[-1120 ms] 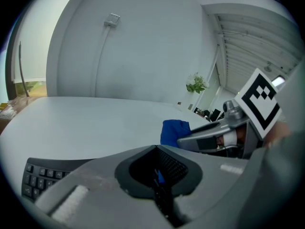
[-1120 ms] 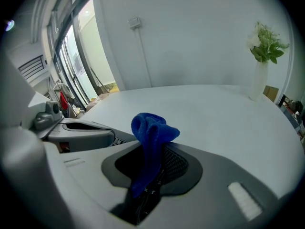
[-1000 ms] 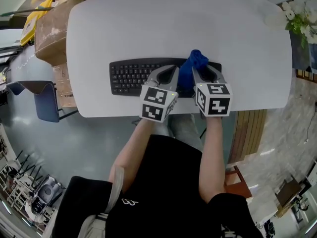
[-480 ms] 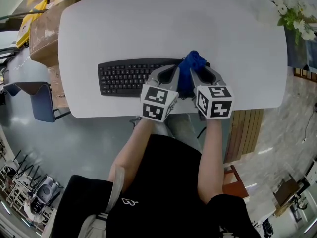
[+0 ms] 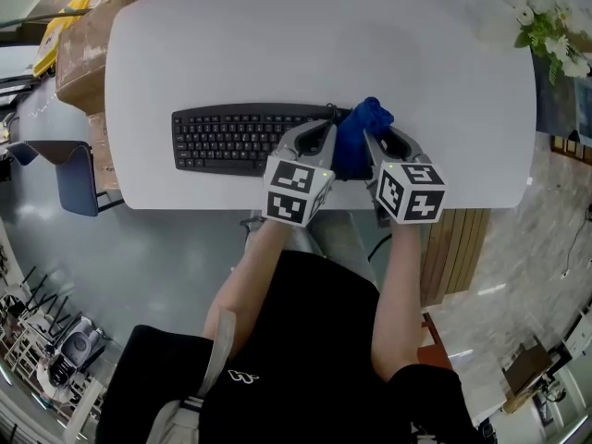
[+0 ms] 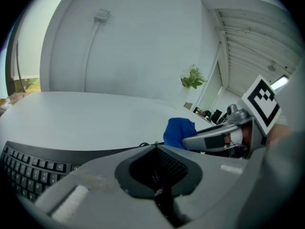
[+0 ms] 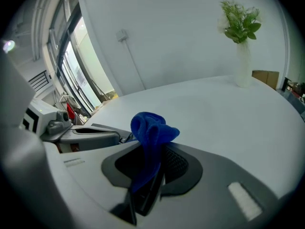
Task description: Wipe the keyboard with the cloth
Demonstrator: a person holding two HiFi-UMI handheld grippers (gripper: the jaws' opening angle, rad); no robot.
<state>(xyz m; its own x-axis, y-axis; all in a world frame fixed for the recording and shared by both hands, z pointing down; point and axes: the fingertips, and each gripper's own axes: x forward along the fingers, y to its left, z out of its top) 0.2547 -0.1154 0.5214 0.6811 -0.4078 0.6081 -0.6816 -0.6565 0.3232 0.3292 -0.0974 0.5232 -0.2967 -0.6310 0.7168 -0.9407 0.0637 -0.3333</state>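
Note:
A black keyboard (image 5: pixel 231 139) lies along the near side of the white table (image 5: pixel 305 44). A crumpled blue cloth (image 5: pixel 361 129) stands up over the keyboard's right end, with my right gripper (image 5: pixel 373 137) shut on its lower part. In the right gripper view the cloth (image 7: pixel 151 128) bulges out above the closed jaws of the right gripper (image 7: pixel 151 149). My left gripper (image 5: pixel 324 129) hovers just left of the cloth over the keyboard's right half, shut with nothing in it. In the left gripper view the left gripper (image 6: pixel 156 147) points past the keyboard (image 6: pixel 28 166) toward the cloth (image 6: pixel 178 131).
A cardboard box (image 5: pixel 88 44) stands off the table's far left corner. A vase of flowers (image 5: pixel 546 21) sits at the far right corner, tall and white in the right gripper view (image 7: pixel 241 56). A blue chair (image 5: pixel 74 178) is left of the table. The table's near edge runs just under both grippers.
Both grippers and the cloth have shifted a little toward the keyboard's right end. The head view has also swung, so the keyboard sits further left in the picture.

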